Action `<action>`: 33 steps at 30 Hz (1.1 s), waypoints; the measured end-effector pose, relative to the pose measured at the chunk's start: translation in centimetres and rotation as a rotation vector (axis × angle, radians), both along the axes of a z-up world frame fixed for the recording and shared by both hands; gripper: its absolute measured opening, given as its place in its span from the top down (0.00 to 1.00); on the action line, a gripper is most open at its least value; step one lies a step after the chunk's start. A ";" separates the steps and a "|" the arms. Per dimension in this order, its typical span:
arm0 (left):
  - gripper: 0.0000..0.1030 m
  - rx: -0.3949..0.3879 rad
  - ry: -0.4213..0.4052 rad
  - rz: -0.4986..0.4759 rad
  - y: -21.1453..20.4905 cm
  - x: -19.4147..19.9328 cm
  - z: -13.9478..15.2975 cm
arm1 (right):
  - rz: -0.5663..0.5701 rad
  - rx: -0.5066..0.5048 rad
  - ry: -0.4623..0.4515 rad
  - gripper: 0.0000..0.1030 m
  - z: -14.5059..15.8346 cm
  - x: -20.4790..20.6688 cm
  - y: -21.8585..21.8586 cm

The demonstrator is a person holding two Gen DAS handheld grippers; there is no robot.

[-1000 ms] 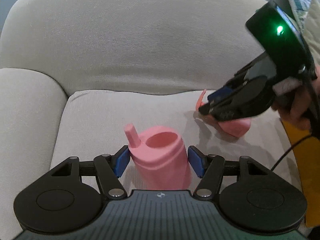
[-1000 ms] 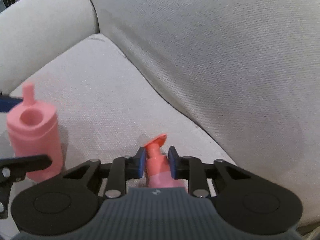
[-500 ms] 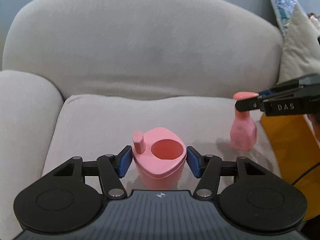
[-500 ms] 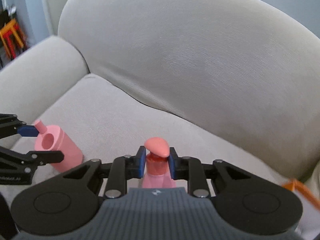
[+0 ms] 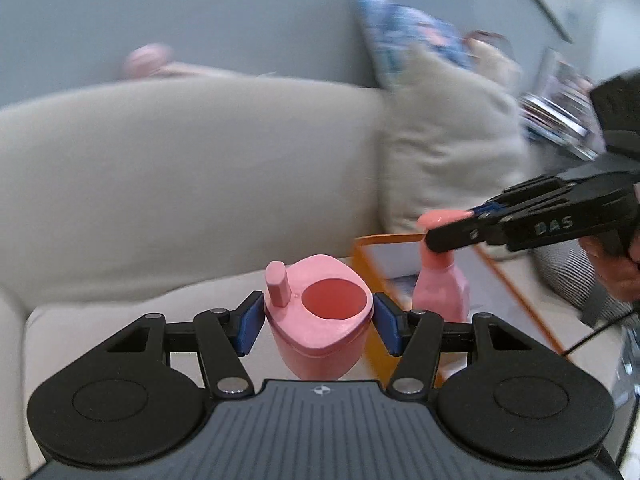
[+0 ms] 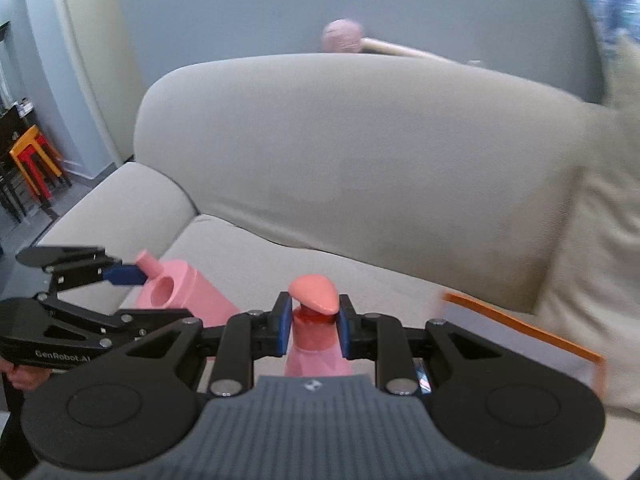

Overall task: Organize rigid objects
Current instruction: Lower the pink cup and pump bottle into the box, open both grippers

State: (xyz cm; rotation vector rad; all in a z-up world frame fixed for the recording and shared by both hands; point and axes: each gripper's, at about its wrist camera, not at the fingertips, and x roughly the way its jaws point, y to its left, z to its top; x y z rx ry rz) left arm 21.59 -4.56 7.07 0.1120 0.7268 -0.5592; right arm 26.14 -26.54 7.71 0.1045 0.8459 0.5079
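The pink cup point(image 5: 320, 316), a squat container with a round opening and a short stub spout on top, sits upright between the blue pads of the left gripper point(image 5: 319, 322), which is clenched on its sides, held above the grey sofa seat point(image 5: 120, 320). The left wrist view looks down into the cup's opening; the right wrist view instead shows the cup point(image 6: 184, 292) from the side, with the left gripper point(image 6: 124, 276) reaching in from the left edge. The pink pump bottle point(image 6: 316, 344) stands upright in the right gripper point(image 6: 312, 330), whose pads are clamped on its neck just under the flat pump head. Only the left wrist view shows the bottle's full body point(image 5: 440, 288) hanging under the right gripper point(image 5: 448, 236), near the cup and apart from it. An orange-rimmed tray point(image 5: 516, 280) lies on the seat behind the bottle, its far edge near a grey cushion point(image 5: 448, 160); the right wrist view shows just one orange edge point(image 6: 520, 328). The sofa backrest point(image 6: 360, 160) closes the far side, the armrest point(image 6: 116, 204) the left, with open seat between cup and backrest. Much of the left view is blurred.
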 end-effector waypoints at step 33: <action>0.35 0.258 0.180 -0.434 -19.0 -1.8 -10.5 | 0.266 -0.490 0.175 0.93 -12.2 -6.3 -11.5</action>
